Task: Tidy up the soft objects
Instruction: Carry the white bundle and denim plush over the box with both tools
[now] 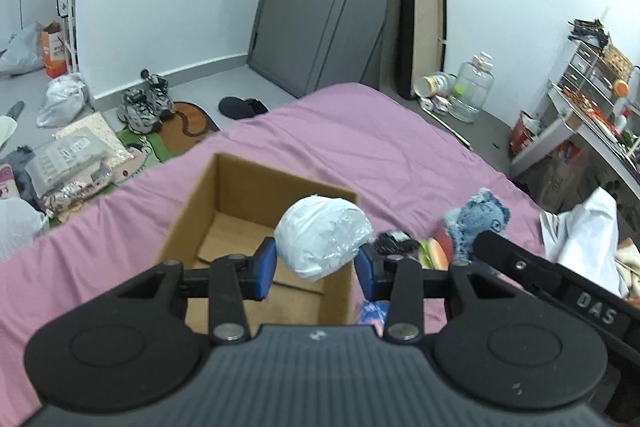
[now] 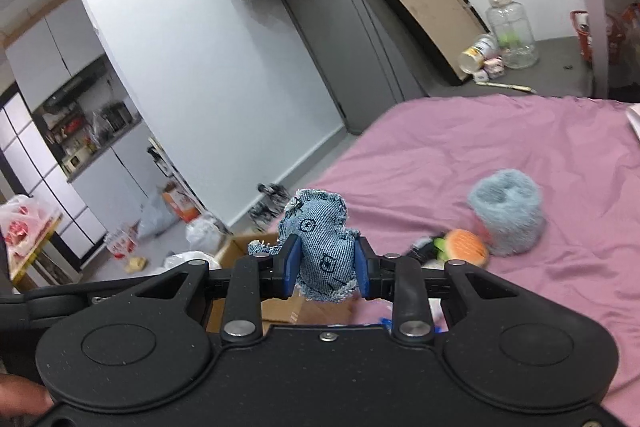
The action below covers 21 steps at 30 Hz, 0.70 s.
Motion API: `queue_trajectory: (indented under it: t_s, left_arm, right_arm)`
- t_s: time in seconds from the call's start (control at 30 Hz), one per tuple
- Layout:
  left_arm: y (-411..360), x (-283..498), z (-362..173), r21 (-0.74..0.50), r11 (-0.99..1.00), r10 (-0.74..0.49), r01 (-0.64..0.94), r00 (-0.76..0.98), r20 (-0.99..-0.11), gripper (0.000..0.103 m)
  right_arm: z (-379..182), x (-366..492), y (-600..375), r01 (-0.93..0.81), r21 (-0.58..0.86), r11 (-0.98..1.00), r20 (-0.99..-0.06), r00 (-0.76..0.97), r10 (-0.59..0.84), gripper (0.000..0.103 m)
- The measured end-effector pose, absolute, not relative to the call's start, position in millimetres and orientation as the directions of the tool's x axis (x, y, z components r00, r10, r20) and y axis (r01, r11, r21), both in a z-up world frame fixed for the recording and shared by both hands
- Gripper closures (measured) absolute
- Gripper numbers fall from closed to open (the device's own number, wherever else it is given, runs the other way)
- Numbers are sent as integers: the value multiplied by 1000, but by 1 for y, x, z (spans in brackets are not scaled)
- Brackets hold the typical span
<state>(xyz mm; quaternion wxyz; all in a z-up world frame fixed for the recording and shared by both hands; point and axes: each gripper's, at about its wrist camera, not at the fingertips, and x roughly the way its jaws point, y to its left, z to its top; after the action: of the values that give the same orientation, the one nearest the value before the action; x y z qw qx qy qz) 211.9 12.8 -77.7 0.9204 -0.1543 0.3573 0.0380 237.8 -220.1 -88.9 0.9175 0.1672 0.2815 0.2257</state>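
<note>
My left gripper (image 1: 316,259) is shut on a white soft ball wrapped in clear film (image 1: 324,239). It hangs over the near right part of an open, empty cardboard box (image 1: 192,223) that stands on the pink bed (image 1: 360,147). My right gripper (image 2: 326,263) is shut on a blue denim pouch with frayed edges (image 2: 320,243), held above the bed; the pouch (image 1: 480,215) also shows in the left wrist view, right of the box. A fluffy light-blue cylinder (image 2: 508,215) and a burger toy (image 2: 466,247) lie on the sheet to the right.
A small black item (image 1: 394,241) lies beside the burger toy (image 1: 434,253). A blue-and-white packet (image 1: 374,311) sits by the box's right wall. White cloth (image 1: 588,239) is heaped at the bed's right edge. Shoes (image 1: 144,103), bags and a glass jar (image 1: 474,87) crowd the floor.
</note>
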Motion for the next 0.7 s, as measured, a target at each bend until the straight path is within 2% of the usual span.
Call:
queue_trajectory:
  t_s: [0.4,0.7]
  left_arm:
    - [53,249,-85,-274,938,-34,-213,730,-683,63]
    - [72,275,-109,-312,926,-74,-213,707,-704,63]
  right_arm:
    - [-97,257,-182,-362,414,835,-474,698,537,75]
    - [-112,277,-151,-385,410,827,-507,658,558,75]
